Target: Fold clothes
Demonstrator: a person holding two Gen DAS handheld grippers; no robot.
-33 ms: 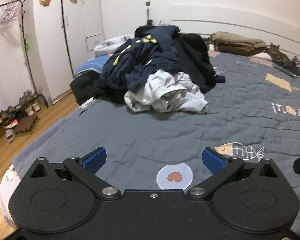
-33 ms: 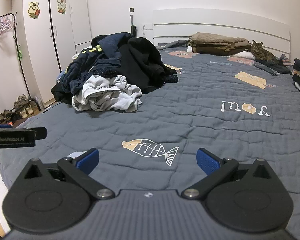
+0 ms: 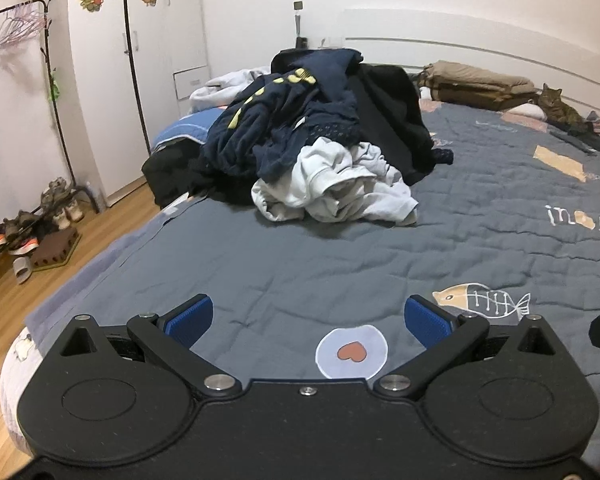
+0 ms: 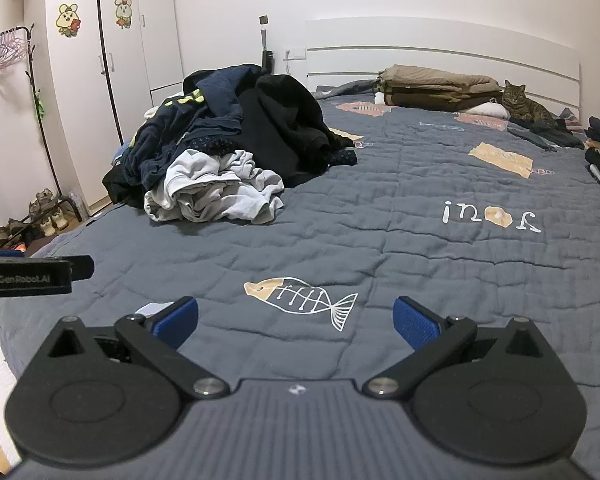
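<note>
Left gripper [image 3: 308, 320] held above a grey quilted bedspread [image 3: 284, 264], blue ribbed pads [image 3: 190, 320] spread as wide as they go, gripping nothing, touching nothing. Right gripper [image 4: 296, 320] the same: jaws fully apart, empty, hovering over a stitched fish motif [image 4: 300, 296]. Further up the bed, well apart from both grippers, a rumpled heap of clothes [image 3: 320, 148]: soft navy fabric with yellow lettering and black fabric on top, a crumpled pale grey garment [image 3: 332, 192] spilling out at the front. Beyond, by the white headboard [image 4: 440, 52], folded tan bedding [image 4: 436, 84] and a tabby cat [image 4: 524, 106] lying down.
</note>
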